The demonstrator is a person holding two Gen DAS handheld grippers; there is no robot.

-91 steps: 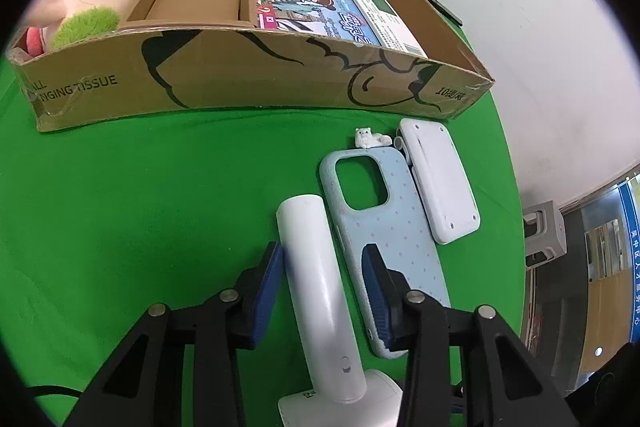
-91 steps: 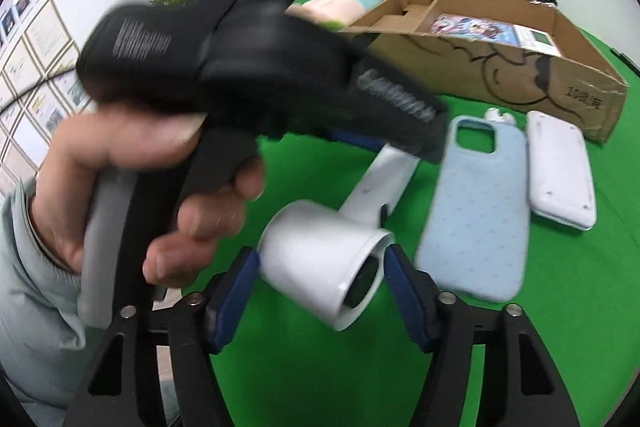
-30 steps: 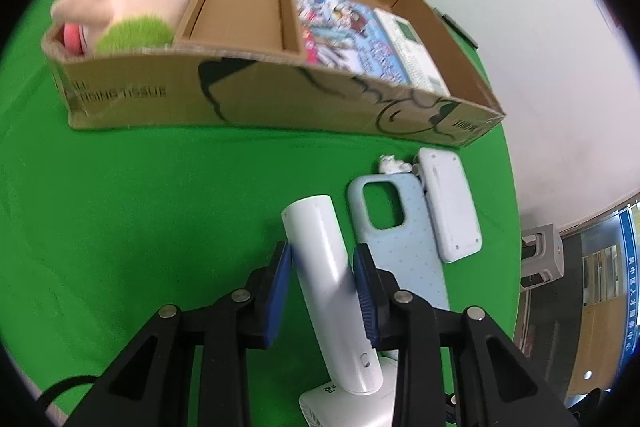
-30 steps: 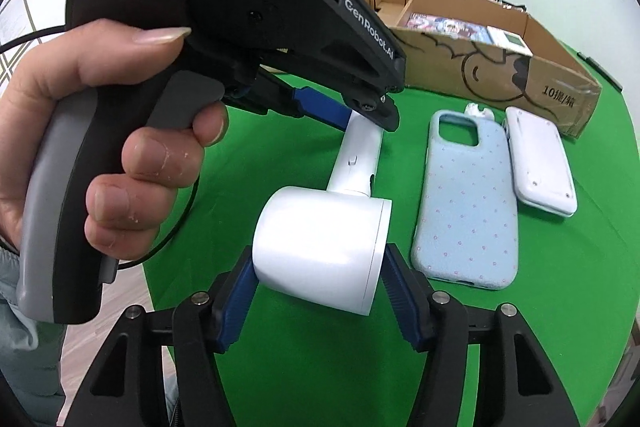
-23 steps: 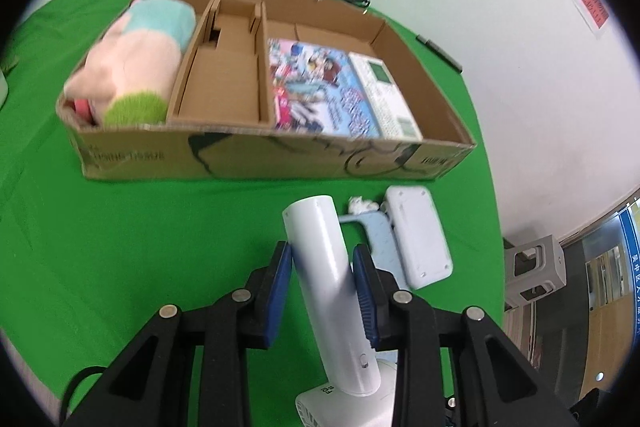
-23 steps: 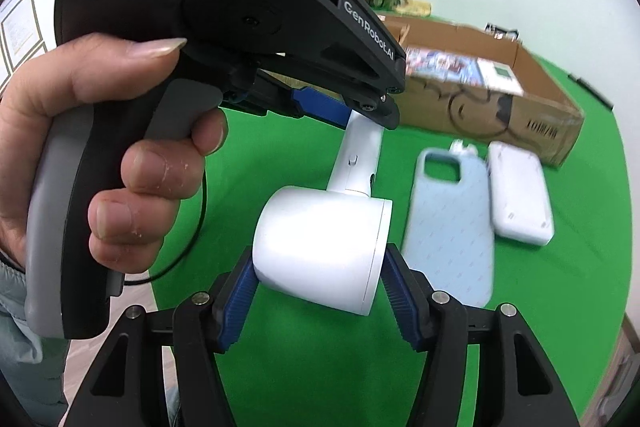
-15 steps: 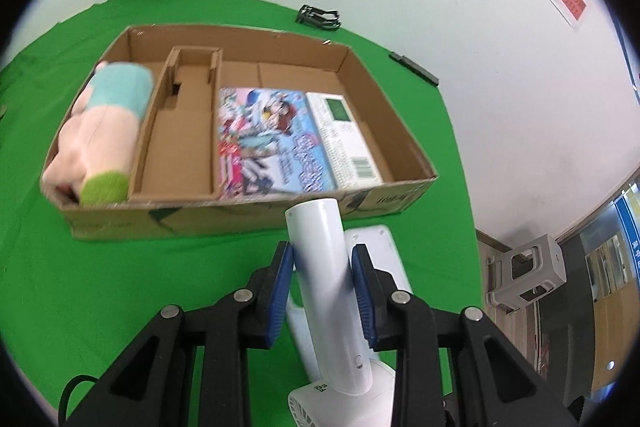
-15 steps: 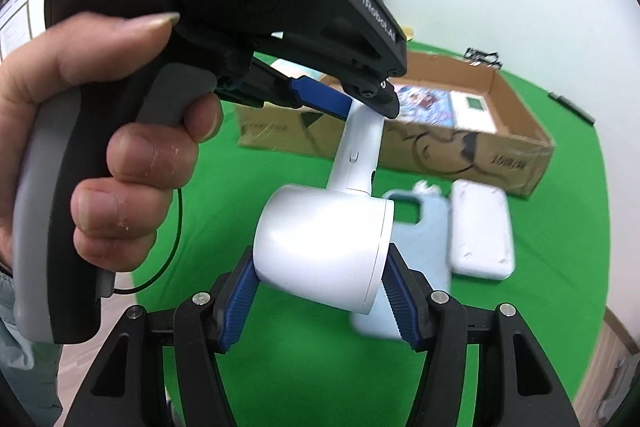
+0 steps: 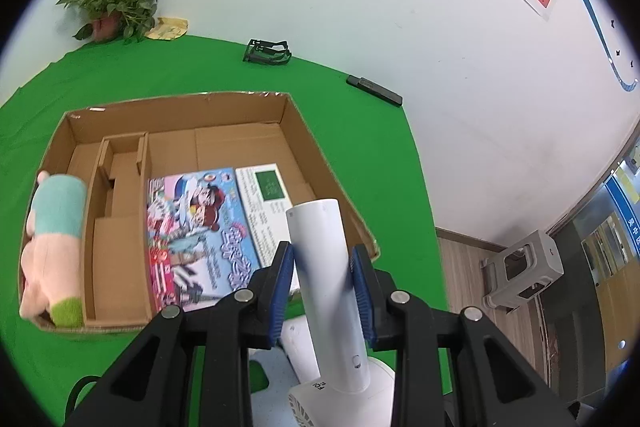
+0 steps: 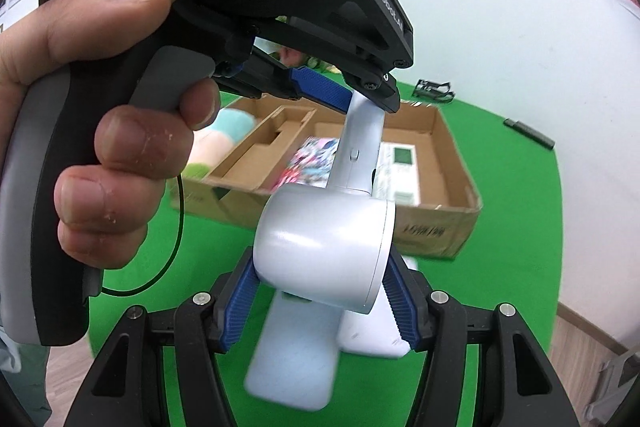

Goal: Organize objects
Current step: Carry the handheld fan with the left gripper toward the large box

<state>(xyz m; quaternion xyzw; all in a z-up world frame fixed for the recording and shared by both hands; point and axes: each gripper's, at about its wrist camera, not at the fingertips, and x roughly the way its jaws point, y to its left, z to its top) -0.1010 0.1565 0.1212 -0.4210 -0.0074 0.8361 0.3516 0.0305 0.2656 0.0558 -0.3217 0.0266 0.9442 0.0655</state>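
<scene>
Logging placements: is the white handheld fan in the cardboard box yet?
Not yet: both grippers hold the handheld fan in the air, short of the cardboard box.

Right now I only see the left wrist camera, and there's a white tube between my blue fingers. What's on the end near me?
Observer: A big round head. It's a hair dryer, and the right gripper is squeezing that head from both sides.
Operator: Is it lying on the table?
Observer: No, it's up in the air. A blurry pale blue phone case lies on the green cloth underneath it.
Operator: Who's holding my gripper?
Observer: A hand is wrapped around the grey grip of the left gripper, with the thumb resting on top.
</scene>
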